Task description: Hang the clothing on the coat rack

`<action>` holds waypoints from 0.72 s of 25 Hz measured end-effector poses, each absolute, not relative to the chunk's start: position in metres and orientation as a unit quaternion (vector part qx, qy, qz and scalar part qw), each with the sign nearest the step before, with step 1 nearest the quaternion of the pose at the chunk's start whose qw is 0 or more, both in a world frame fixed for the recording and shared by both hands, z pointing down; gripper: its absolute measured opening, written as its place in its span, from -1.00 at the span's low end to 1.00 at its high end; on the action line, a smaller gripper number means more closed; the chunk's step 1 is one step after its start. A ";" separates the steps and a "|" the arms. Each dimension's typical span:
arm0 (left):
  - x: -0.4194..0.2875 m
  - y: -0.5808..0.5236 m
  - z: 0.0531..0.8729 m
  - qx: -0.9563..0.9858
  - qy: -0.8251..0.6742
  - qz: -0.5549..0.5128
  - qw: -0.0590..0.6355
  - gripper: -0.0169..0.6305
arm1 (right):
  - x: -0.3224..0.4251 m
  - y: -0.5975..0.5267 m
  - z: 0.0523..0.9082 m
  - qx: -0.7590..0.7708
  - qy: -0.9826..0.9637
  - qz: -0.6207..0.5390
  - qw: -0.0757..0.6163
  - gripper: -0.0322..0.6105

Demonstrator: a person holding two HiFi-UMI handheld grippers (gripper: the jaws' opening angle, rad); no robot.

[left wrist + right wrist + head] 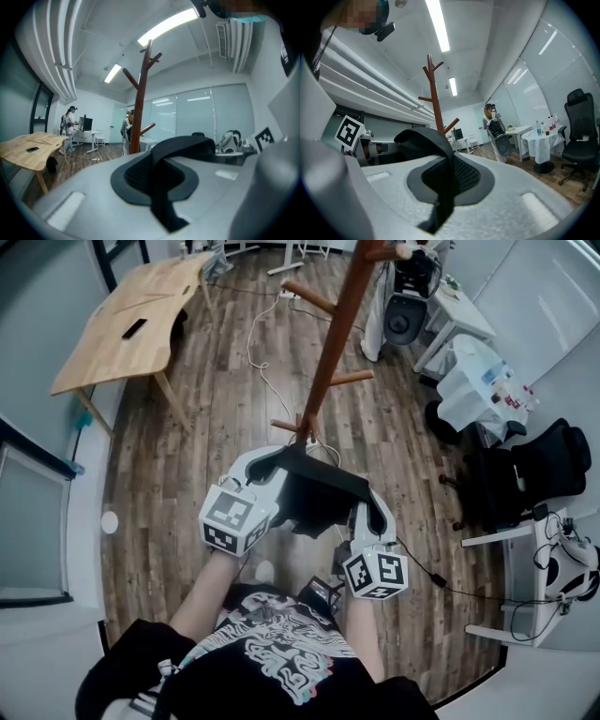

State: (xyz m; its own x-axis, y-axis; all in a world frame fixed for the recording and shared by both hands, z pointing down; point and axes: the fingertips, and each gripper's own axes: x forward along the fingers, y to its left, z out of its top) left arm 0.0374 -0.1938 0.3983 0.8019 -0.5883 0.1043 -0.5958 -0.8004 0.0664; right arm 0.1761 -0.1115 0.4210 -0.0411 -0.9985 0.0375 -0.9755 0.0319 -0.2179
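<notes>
Person in a black printed shirt [272, 652] holds a dark garment [319, 488] before a coat rack [337, 324].
Its top edge is pinched at either end, the left claw [157, 180] and the right claw [447, 180] each clenched on the fabric, so it hangs spread between them, facing the wooden rack just ahead, likely ready to drop over a peg [307, 294].

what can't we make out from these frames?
- Type and full shape of the clothing: the head view shows it bunched between the left gripper and right gripper; the gripper views show only a strip.
- Base of the coat rack: hidden behind clothing and grippers in every view.
- The dark item on the wooden table: too small in the head view to identify.
</notes>
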 end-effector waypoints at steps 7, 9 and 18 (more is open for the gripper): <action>0.038 -0.194 0.398 0.948 -0.312 0.038 0.050 -0.91 | 0.176 -0.109 0.422 -0.690 0.716 -0.093 0.060 -0.87; 0.038 -0.193 0.398 0.948 -0.312 0.037 0.050 -0.91 | 0.176 -0.109 0.422 -0.690 0.715 -0.093 0.061 -0.87; 0.036 -0.193 0.397 0.946 -0.320 0.039 0.048 -0.91 | 0.178 -0.109 0.419 -0.688 0.718 -0.089 0.063 -0.87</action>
State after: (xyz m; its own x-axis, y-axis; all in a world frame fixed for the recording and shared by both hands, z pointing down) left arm 0.0363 -0.1934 0.3972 0.7927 -0.6006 0.1047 -0.6082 -0.7910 0.0668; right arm 0.1778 -0.1092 0.4191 -0.0456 -0.9984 0.0322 -0.9762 0.0377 -0.2134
